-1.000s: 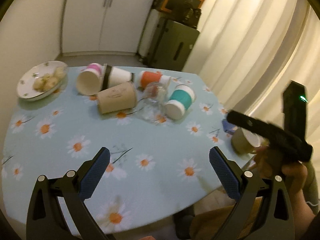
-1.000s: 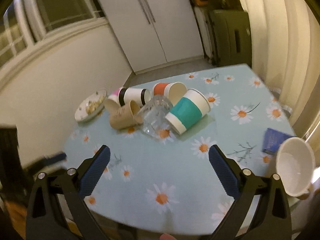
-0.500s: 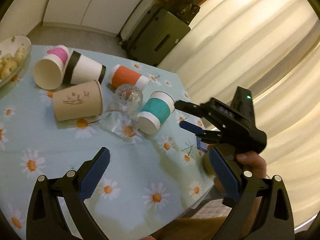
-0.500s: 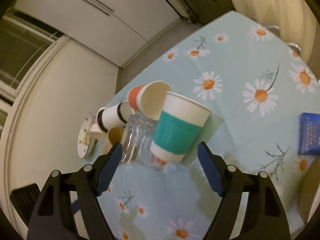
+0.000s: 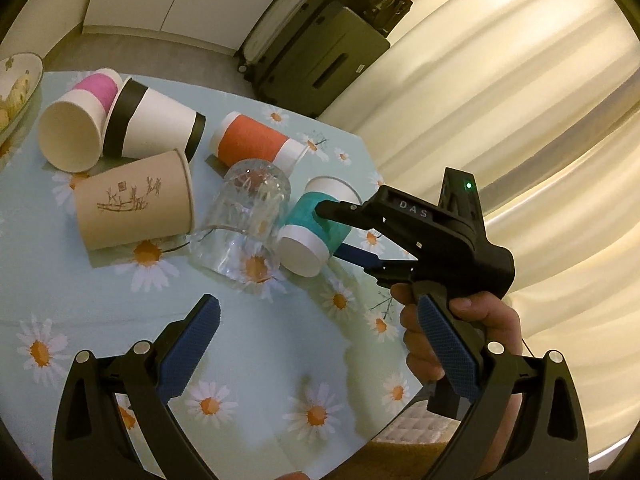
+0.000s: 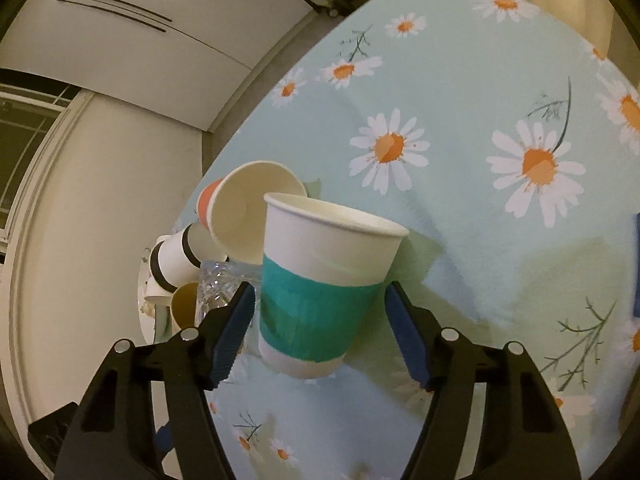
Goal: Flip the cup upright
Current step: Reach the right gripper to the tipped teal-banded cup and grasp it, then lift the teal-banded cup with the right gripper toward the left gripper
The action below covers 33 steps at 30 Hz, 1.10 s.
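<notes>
A white paper cup with a teal sleeve (image 5: 310, 226) lies on its side on the daisy tablecloth, base toward me in the left wrist view. In the right wrist view the teal cup (image 6: 324, 284) sits between the open blue pads of my right gripper (image 6: 320, 332), with small gaps on both sides. The right gripper (image 5: 332, 232) shows from the side in the left wrist view, one finger over the cup and one under it. My left gripper (image 5: 316, 348) is open and empty above the table's near part.
Beside the teal cup lie a clear glass (image 5: 244, 224), an orange-sleeved cup (image 5: 256, 144), a brown cup (image 5: 134, 204), a black-banded cup (image 5: 154, 126) and a pink-sleeved cup (image 5: 78, 126). A plate of food (image 5: 18, 84) sits far left. A blue object (image 6: 636, 264) lies at the right.
My right gripper has moved in toward the teal cup and its pads now straddle it. The left gripper has shifted closer to the cups and stays open.
</notes>
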Available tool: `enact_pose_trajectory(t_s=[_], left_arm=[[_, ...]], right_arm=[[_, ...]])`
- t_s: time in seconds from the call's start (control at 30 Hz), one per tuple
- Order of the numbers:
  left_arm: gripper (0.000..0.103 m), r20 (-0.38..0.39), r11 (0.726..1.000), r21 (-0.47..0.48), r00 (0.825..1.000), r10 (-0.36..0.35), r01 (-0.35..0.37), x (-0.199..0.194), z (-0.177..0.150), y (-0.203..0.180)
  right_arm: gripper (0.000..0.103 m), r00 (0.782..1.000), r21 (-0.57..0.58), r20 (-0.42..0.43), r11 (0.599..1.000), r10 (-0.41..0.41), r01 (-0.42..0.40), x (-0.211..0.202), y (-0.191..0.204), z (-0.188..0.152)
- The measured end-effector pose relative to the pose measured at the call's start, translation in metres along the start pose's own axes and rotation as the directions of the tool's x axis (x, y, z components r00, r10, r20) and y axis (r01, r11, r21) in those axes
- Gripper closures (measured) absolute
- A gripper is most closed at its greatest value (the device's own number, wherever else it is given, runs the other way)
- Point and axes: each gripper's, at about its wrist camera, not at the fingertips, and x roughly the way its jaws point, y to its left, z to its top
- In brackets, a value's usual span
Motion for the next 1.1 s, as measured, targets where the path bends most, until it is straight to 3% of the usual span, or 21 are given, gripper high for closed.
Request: enact_pose_trajectory(t_s=[0.37,0.57,0.67,0.8,1.1], left_arm=[[0.007,0.007,1.000,-0.016,1.000,0.008,-0.008,-0.003,-0.001,0.008],[0.007,0.016,1.000,-0.009,1.000,0.008,-0.008,-0.012,-0.006,0.009],[0.007,0.017,1.000,-0.007,1.000,0.014,-0.014,-0.020,-0.011,0.009],[0.007,0.017,0.999,-0.008,0.999,0.038,-0.037,-0.033,-0.023,0.011],[0.007,-0.048,0.986,-0.023,0.985,0.164,-0.165,-0.047,-0.063,0.032]], right_arm=[[0.040,0.999,0.042,-0.035,0.998,0.039,-0.037,0.003,-0.008,0.004],[0.040,0.998,0.005,-0.041,0.999,0.042,-0.042,-0.021,-0.003,-0.005],[0.040,0.999,-0.072,-0.036,0.997,0.003,-0.005,-0.037,0.007,-0.018],[0.040,0.996,-0.135,-0.084,0.991,0.005,-0.016,-0.046,0.017,-0.040],[0.040,0.972,-0.379,-0.220,0.925,-0.087,-0.003,-0.020,0.051,-0.103]])
